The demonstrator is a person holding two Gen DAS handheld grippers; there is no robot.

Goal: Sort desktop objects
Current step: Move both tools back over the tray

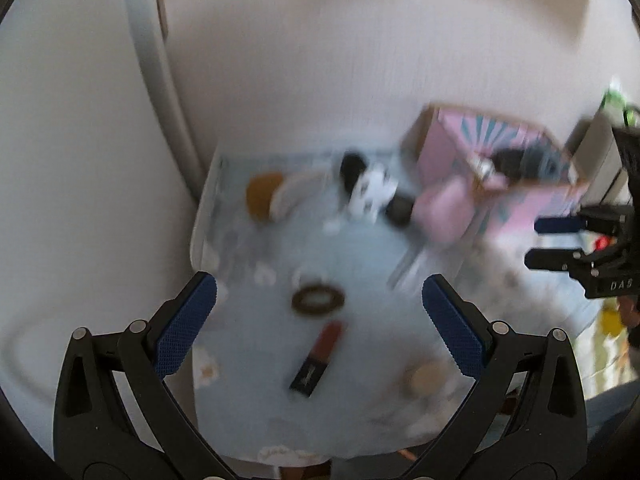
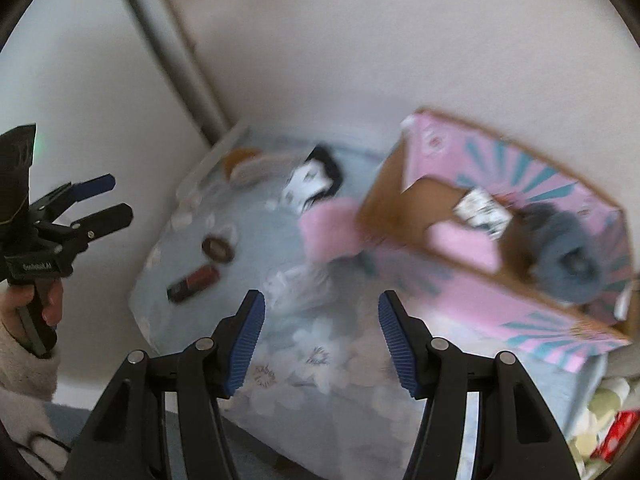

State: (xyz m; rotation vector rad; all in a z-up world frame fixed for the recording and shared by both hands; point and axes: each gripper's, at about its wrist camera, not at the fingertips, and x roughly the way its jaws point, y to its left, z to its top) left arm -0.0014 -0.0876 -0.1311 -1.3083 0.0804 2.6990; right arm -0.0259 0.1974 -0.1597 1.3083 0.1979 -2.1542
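Both views are motion-blurred. A small table with a pale blue floral cloth (image 1: pixel 352 256) holds a red lipstick with a black cap (image 1: pixel 318 360), a brown hair ring (image 1: pixel 318 299), a tan round item (image 1: pixel 262 196), a black-and-white item (image 1: pixel 368 188) and a pink pouch (image 1: pixel 446 212). A pink cardboard box (image 2: pixel 528 312) at the right holds a grey scrunchie (image 2: pixel 568 258) and a patterned packet (image 2: pixel 482 208). My left gripper (image 1: pixel 320 308) is open above the lipstick and ring. My right gripper (image 2: pixel 321 340) is open above the cloth, left of the box.
A white wall and a grey vertical pipe (image 1: pixel 156 60) stand behind the table. A tan round lid (image 1: pixel 426 376) lies near the cloth's front right. Colourful clutter (image 2: pixel 608 420) sits off the table's right edge. The right gripper also shows in the left wrist view (image 1: pixel 534 242).
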